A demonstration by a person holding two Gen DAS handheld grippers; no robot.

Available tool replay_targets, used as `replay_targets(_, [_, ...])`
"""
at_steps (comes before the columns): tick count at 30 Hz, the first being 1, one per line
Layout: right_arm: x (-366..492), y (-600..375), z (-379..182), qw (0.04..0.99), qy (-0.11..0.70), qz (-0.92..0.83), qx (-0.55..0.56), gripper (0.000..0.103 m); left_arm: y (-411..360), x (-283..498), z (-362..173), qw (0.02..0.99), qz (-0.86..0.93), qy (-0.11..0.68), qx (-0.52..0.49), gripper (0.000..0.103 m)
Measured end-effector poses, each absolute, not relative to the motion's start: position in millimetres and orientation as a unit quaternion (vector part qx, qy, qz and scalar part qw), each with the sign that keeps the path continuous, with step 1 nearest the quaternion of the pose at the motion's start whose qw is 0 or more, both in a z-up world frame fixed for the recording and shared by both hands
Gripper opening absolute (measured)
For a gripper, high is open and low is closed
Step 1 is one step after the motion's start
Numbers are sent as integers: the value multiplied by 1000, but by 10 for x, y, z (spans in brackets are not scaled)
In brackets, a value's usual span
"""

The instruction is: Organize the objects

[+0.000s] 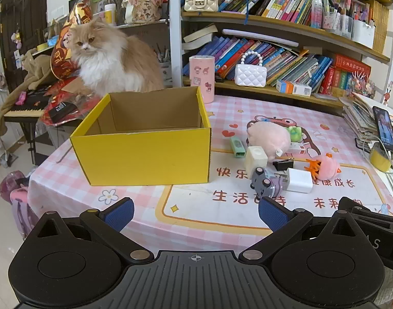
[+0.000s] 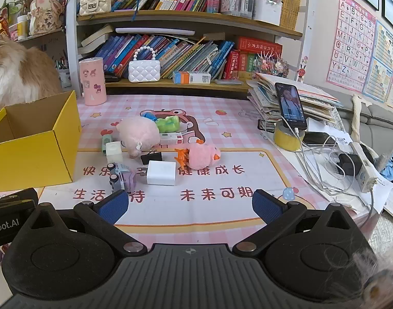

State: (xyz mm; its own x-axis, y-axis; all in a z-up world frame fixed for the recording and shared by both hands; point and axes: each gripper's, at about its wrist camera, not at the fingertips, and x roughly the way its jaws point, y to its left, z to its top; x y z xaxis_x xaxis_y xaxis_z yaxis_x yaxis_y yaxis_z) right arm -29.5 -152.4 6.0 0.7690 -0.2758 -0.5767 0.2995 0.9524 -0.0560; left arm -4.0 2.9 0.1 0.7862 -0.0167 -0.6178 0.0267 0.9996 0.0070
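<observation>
An open yellow cardboard box [image 1: 145, 154] stands empty on the pink table; it also shows at the left of the right wrist view [image 2: 34, 152]. Right of it lies a cluster of small things: a pink plush [image 2: 137, 132], a pink chick toy [image 2: 202, 157], a white charger [image 2: 161, 172], a toy car [image 2: 120, 176], a white cube [image 2: 114, 152], a black binder clip [image 2: 151, 157], a green toy [image 2: 166, 125]. My left gripper [image 1: 196, 212] is open and empty, near the table's front edge. My right gripper [image 2: 188, 206] is open and empty, in front of the cluster.
A fluffy orange cat [image 1: 111, 56] sits behind the box. A pink cylinder [image 1: 202, 77] stands by the bookshelf [image 1: 273, 90]. A phone [image 2: 290, 105] leans on a paper stack, with a yellow tape roll [image 2: 287, 136], cables and a power strip [image 2: 363, 167] at the right.
</observation>
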Motion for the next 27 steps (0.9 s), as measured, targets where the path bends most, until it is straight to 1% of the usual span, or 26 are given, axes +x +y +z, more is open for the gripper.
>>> replay_targets(6, [-387,-1482,62,942,297,-154,21,103,68,-90,21,948,-13,319,11,103])
replay_targets(27, [-521,-1266,47,936,308,-168,35,103,391,-140,-15,942,-34,332,-7,103])
